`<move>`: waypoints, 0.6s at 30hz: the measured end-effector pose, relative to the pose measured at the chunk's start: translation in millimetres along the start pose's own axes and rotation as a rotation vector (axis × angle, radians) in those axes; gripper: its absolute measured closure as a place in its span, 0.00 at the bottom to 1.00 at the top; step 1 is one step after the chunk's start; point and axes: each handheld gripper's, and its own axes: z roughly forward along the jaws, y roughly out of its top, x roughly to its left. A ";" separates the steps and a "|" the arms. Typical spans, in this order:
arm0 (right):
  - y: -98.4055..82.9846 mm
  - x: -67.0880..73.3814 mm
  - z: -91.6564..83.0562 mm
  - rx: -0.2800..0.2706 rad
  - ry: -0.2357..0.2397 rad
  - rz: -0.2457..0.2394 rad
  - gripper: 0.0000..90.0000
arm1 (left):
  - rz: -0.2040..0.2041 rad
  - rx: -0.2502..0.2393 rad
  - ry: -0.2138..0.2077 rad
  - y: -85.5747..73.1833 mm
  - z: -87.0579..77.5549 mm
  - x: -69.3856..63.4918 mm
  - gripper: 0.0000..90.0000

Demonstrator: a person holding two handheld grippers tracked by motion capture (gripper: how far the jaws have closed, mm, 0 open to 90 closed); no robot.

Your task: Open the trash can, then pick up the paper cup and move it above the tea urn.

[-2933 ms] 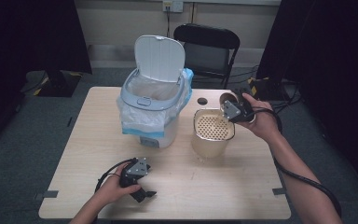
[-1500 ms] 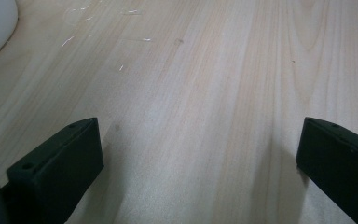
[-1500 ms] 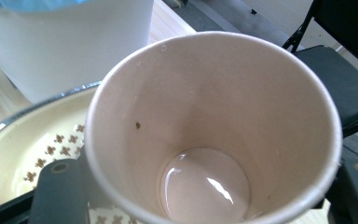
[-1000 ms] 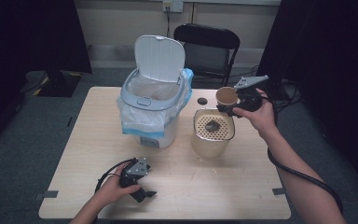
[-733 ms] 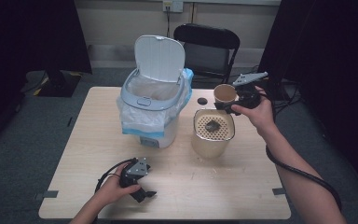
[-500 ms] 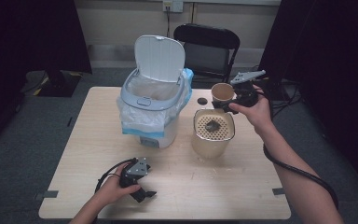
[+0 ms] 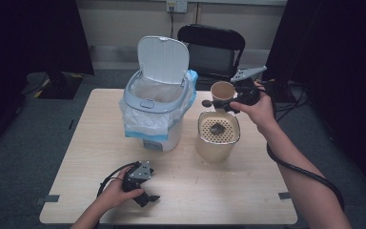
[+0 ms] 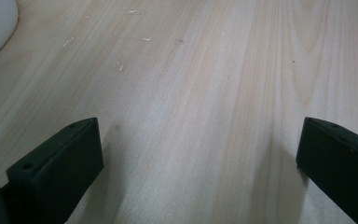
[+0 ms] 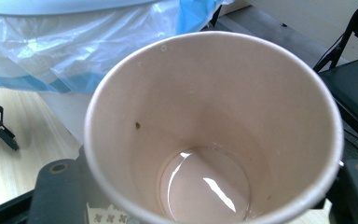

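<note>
A tan paper cup is held upright above the table's far right part, with my right gripper shut on its sides. In the right gripper view the cup has a little clear liquid at its bottom, and a black jaw presses on each side of it. Just below and in front of the cup stands a beige pot with a perforated insert holding a dark lump. My left gripper rests on the table near the front edge, open, with only bare wood between its jaws.
A white bin with its lid up and a blue-white bag stands left of the cup. A small black lid lies on the table between bin and pot. A black chair stands behind the table.
The right gripper has carried the cup a little left and up, from above the pot's far edge toward the bin, and brought it from tipped to upright. The left gripper has stayed put.
</note>
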 end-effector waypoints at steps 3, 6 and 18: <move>2.6 0.3 1.1 -0.002 0.008 0.006 0.29 | -0.004 -0.007 0.001 -0.3 0.5 -0.4 0.00; 4.8 0.8 2.0 -0.002 0.013 0.003 0.29 | -0.003 -0.003 0.000 -0.1 0.3 -0.2 0.00; 16.0 2.5 -2.1 -0.001 0.020 -0.007 0.29 | -0.004 -0.008 0.001 -0.2 0.6 -0.4 0.00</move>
